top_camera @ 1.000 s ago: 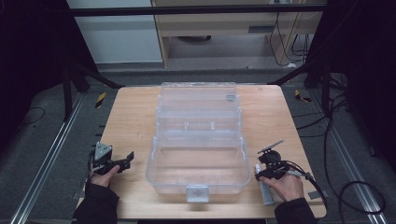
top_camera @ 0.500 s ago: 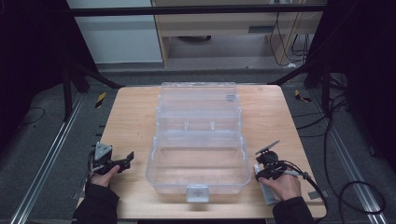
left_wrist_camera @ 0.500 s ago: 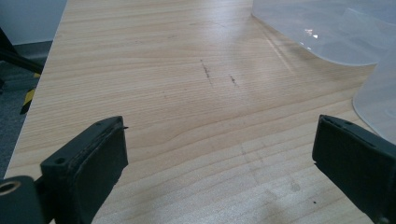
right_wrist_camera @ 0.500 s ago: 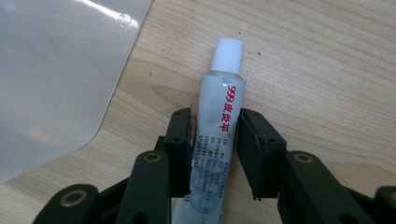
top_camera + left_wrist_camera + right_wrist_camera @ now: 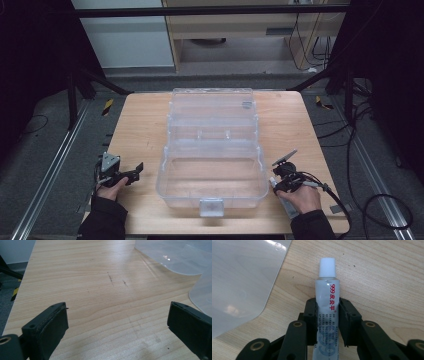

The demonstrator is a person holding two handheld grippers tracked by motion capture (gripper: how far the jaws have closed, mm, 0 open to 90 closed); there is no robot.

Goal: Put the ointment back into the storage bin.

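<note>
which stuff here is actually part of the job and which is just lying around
In play: ointment tube clamped in the right gripper; open clear plastic box; left gripper, open over bare wood.

Just around: wooden table; floor cables; yellow-black tape.
</note>
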